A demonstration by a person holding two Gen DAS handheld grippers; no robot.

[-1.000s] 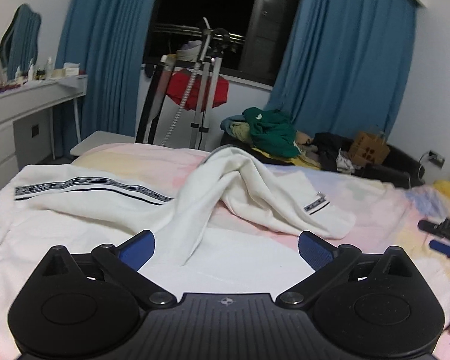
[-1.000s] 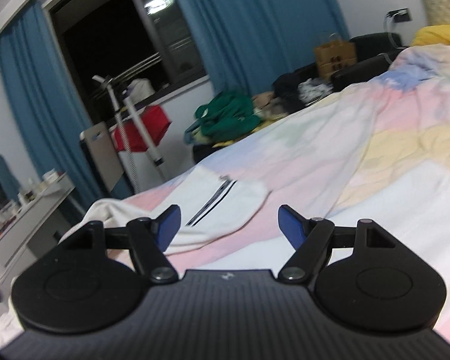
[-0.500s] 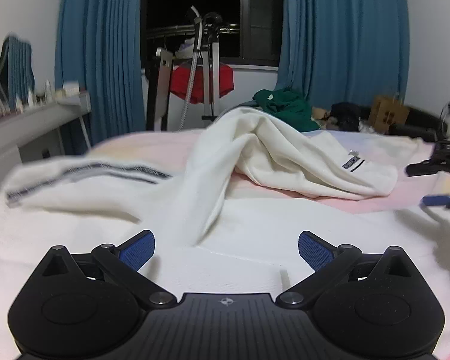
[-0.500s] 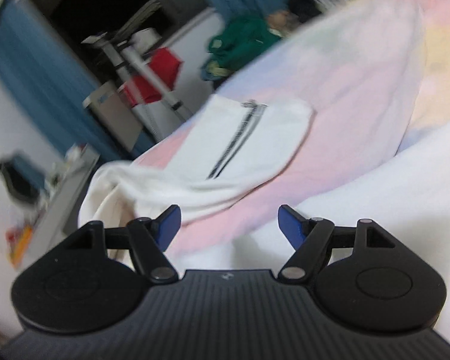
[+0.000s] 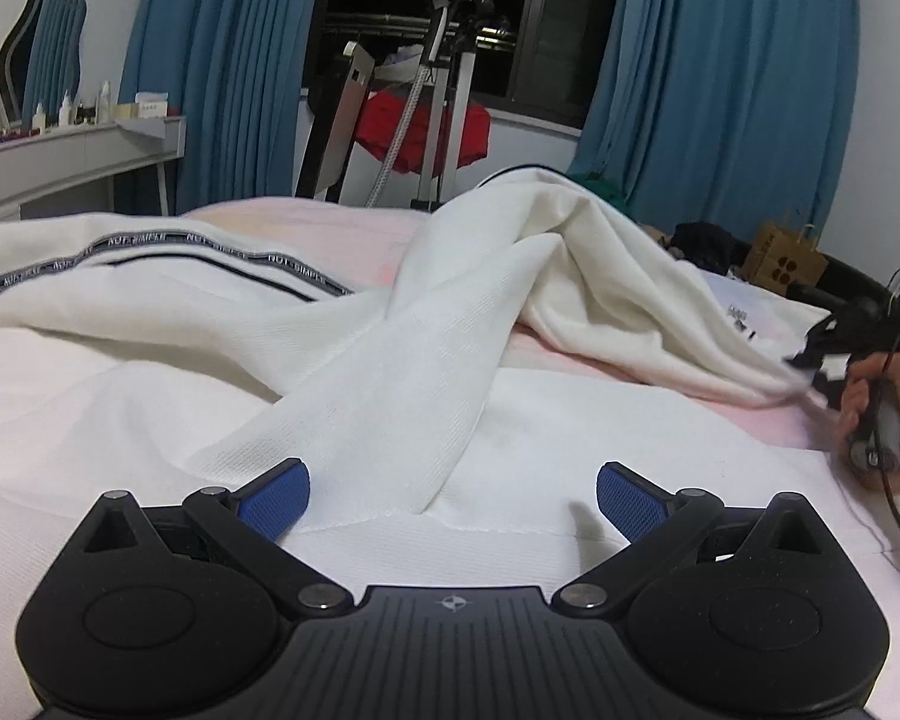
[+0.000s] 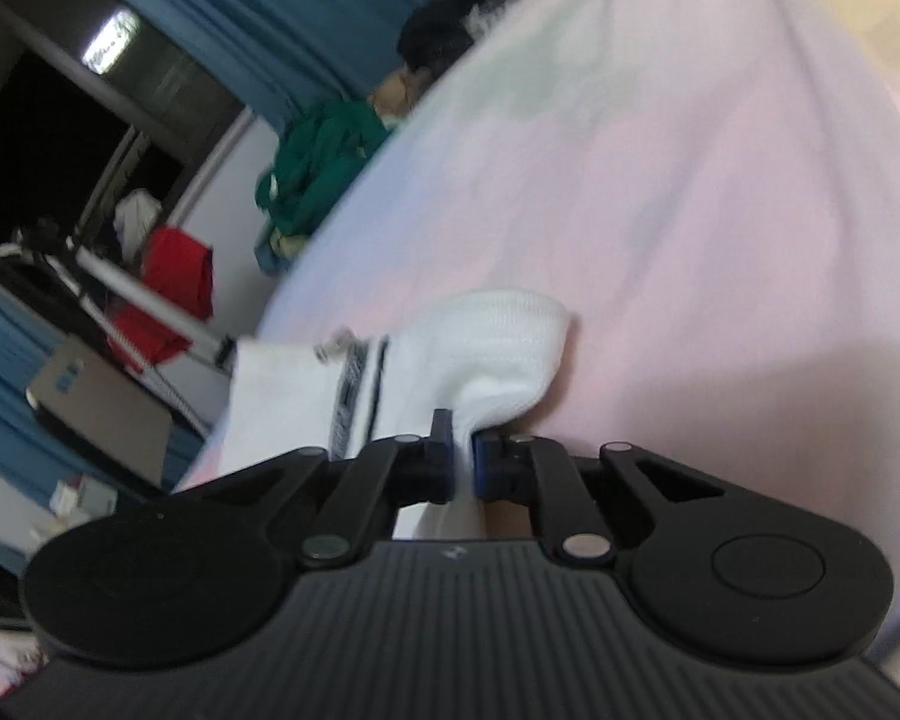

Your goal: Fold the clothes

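Note:
A white garment (image 5: 450, 324) with a black-and-grey lettered stripe lies crumpled across the bed, its folds rising in the middle. My left gripper (image 5: 453, 492) is open, low over the near hem of the white cloth, touching nothing. My right gripper (image 6: 463, 462) is shut on the cuffed end of the white garment (image 6: 480, 360), pinching the fabric between its blue pads. In the left wrist view the right gripper (image 5: 822, 354) and the hand holding it show at the right edge, at the garment's far corner.
The bed has a pastel pink and white sheet (image 6: 690, 180). Beyond it stand a drying rack with a red cloth (image 5: 426, 126), blue curtains (image 5: 720, 90), a white dresser (image 5: 60, 156) at left, a green clothes pile (image 6: 324, 150) and a cardboard box (image 5: 786, 258).
My right gripper has dropped to the garment's cuffed end and closed on it. My left gripper has come lower and closer to the cloth, still open.

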